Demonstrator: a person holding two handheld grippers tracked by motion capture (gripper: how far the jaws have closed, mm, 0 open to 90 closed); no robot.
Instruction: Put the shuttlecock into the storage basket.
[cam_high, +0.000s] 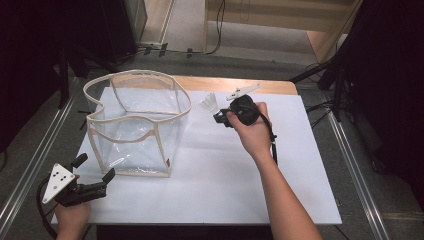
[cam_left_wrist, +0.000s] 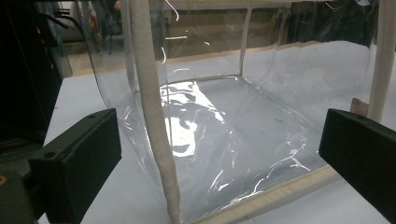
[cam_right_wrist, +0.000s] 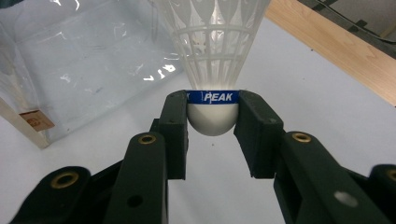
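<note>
Here the right gripper (cam_right_wrist: 212, 116) clamps the shuttlecock (cam_right_wrist: 212, 56) by its cork, likely bound for the clear bag (cam_high: 135, 125) at left; the left gripper (cam_high: 95, 175) waits wide open near it.

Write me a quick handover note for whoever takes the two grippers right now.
Right gripper: shut on the shuttlecock, pads on its white cork just under the blue band, skirt pointing away from the hand. It is held beside the clear bag, on the bag's right in the high view.
Left gripper: open, holding nothing, facing the bag's near corner from the table's front left.
Done: shuttlecock gripped.
Left: it is not in the bag yet; probably carry it over the open top and let go, steadying the bag with the left gripper if it sags.
</note>
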